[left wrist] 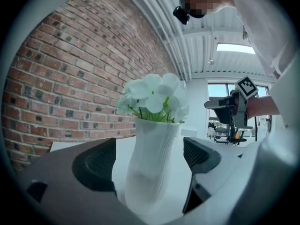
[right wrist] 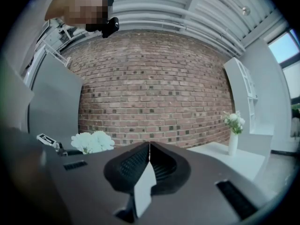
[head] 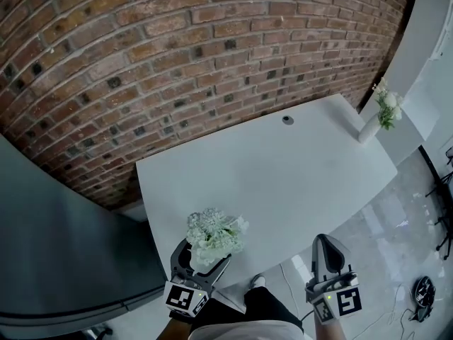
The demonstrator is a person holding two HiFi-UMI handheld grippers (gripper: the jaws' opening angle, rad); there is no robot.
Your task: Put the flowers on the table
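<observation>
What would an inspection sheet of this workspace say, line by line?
Surface: white table, bare apart from a small round hole.
Job's things: vase of white flowers near the front edge; second vase at the far right corner.
Clutter: nothing seen.
Grippers: left gripper open, that first vase between its jaws, pads clear of it; right gripper shut, empty.
Cables: thin lead on the floor, right.
Surroundings: brick wall, grey panel.

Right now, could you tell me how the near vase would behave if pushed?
The vase looks tall and narrow, top-heavy with flowers, so it would probably tip easily. Its ribbed wall looks rigid, perhaps ceramic, so likely fragile. Near the table edge, it might fall.
</observation>
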